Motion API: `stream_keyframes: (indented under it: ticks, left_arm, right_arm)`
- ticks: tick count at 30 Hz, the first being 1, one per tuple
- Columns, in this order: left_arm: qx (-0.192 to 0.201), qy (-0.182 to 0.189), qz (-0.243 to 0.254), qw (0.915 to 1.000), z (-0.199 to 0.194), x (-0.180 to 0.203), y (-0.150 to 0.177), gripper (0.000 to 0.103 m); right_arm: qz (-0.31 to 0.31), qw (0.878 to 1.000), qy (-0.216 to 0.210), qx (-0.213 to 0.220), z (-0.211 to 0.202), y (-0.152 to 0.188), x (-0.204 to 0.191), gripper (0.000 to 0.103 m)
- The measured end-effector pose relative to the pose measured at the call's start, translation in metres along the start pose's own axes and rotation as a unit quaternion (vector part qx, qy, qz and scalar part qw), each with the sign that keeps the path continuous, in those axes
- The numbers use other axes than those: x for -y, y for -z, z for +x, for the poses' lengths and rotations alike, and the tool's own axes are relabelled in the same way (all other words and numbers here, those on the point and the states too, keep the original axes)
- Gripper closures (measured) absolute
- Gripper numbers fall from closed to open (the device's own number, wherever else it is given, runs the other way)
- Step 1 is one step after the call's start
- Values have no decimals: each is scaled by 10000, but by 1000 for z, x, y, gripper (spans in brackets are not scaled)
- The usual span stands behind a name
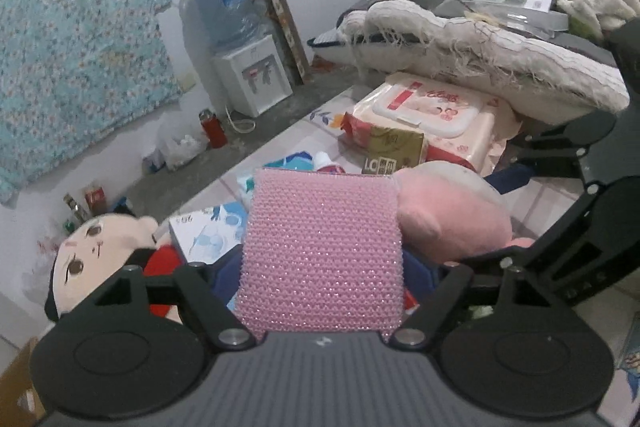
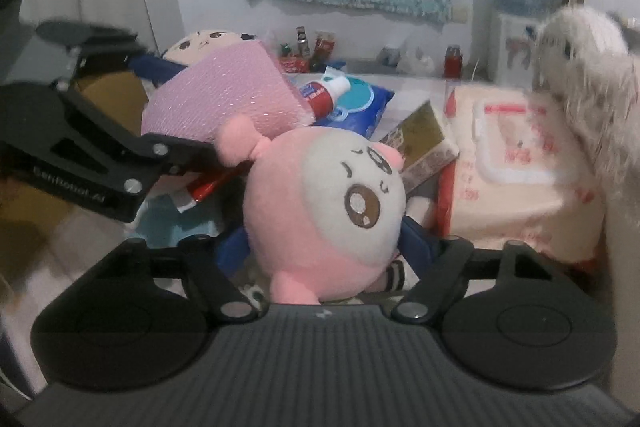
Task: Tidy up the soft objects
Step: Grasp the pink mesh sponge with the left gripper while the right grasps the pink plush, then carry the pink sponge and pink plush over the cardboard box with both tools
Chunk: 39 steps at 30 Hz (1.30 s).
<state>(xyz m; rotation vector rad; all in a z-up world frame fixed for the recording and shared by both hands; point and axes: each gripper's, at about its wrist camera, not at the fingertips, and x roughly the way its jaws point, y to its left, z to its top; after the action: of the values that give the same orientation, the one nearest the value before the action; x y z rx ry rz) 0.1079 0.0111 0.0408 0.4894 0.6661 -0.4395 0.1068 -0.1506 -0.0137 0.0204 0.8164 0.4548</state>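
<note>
Tiled floor clutter — each gripper clasps something: pink sponge, pink plush.

Sponge behind round plush; wipes pack right of plush.

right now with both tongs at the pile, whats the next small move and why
Probably lift the left tongs slightly to take the pink knitted square pad clear. It already sits between their fingers, resting against the round pink-and-white plush toy. The right tongs frame that plush, but whether they grip it is unclear, so lifting the pad first looks safest.
</note>
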Motion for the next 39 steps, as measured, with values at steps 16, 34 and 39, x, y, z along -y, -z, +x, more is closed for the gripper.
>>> stream_keyframes:
  ticks: [16,34,39]
  left_arm:
    - [-601,298,-913,9936,3,-25,-3,25]
    - [85,-201,-1882,9819,-97,-48,-22,26]
    - [358,-221,-2187,9749,-135,-57,-10,26]
  right_arm:
    - [278,9993,-172,206,1,0,10,30]
    - [1318,9888,-14,701,-69,3,31,33]
    - [1335,9860,-57,999,-106,-15,19,33]
